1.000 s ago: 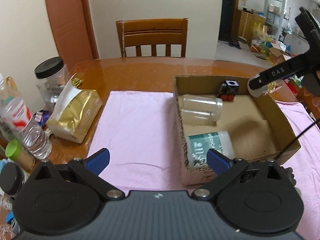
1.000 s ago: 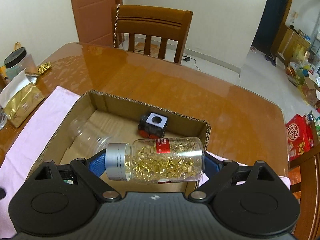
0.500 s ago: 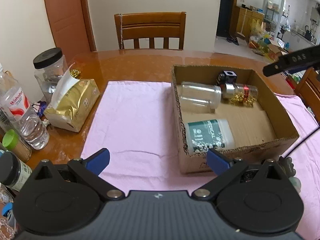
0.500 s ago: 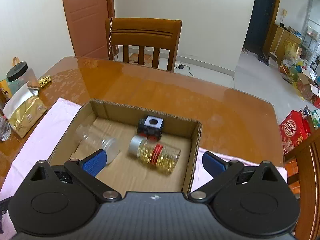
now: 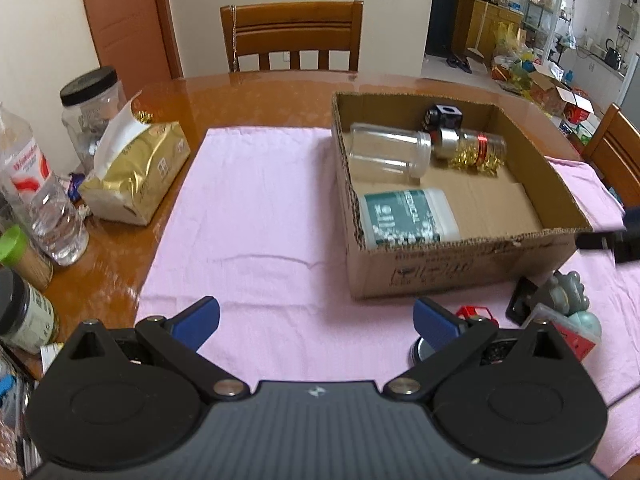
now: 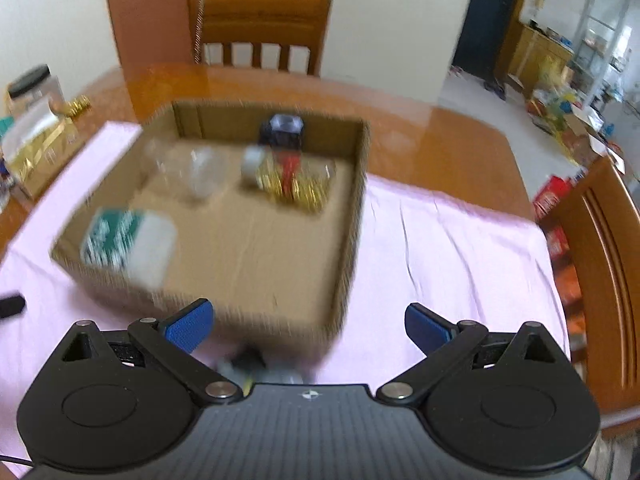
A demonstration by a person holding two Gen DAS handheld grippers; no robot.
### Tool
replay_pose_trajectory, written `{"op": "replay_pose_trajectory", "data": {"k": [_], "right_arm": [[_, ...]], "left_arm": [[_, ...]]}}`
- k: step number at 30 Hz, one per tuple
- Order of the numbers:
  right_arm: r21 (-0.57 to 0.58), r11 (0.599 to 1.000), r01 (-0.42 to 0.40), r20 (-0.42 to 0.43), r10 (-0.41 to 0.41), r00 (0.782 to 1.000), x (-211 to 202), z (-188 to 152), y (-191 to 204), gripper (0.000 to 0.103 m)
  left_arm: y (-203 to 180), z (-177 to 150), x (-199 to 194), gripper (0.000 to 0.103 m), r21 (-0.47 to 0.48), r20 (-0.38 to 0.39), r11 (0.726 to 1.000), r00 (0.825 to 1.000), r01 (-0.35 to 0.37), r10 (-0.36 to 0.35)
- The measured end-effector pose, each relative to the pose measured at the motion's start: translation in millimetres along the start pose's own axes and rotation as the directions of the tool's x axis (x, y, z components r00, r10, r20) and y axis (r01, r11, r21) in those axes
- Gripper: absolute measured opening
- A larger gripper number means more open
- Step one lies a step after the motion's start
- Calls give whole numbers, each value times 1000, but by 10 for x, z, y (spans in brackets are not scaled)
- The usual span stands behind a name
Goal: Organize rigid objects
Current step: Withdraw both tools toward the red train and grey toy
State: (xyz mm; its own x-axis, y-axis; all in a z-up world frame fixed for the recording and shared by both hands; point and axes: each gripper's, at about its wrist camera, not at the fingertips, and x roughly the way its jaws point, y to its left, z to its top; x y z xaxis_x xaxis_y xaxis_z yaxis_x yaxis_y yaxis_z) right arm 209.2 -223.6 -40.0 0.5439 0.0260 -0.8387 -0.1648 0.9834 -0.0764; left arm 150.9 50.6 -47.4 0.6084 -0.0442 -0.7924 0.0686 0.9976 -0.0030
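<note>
While both tongs hang wide open and empty, capsule bottle (image 5: 472, 151) lies inside cardboard box (image 5: 460, 268).
Left tongs (image 5: 316, 320), right tongs (image 6: 308, 326): nothing held. Loose toy figure (image 5: 570, 294) near box front looks light, rigid, lumpy; grip across body.

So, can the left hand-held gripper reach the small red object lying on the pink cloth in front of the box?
Probably yes. The left hand-held gripper is open and empty, and the red object lies in the open beside its right finger, outside the cardboard box.
</note>
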Motion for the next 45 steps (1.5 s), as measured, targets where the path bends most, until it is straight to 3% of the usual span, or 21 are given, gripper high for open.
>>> {"op": "replay_pose_trajectory", "data": {"k": [7,15,24,31,39,45], "right_arm": [[45,998,34,-87,-30,996,43,-501,39,103],[67,995,72,-91,-66,994,79,-667,65,103],[9,1000,27,-132,-26,991,-107,-836,256,103],[-34,997,-75,-189,67,980,-125,-1067,499,103],[-21,996,-83,-204,77,976,109,-1301,762,103],[55,998,-28,-198,39,979,112,-1422,536,103]], "left_arm": [[-34,-105,26,102,1,-31,1000,999,14,-13],[-55,-143,4,102,10,-42,1000,999,27,-26],[-28,-183,-15,102,12,-38,999,998,45,-44],[-22,-191,-10,102,25,-40,998,997,66,-65],[-135,-230,45,102,118,-75,985,990,126,-118],[-245,-285,104,102,228,-112,956,981,183,-161]]}}
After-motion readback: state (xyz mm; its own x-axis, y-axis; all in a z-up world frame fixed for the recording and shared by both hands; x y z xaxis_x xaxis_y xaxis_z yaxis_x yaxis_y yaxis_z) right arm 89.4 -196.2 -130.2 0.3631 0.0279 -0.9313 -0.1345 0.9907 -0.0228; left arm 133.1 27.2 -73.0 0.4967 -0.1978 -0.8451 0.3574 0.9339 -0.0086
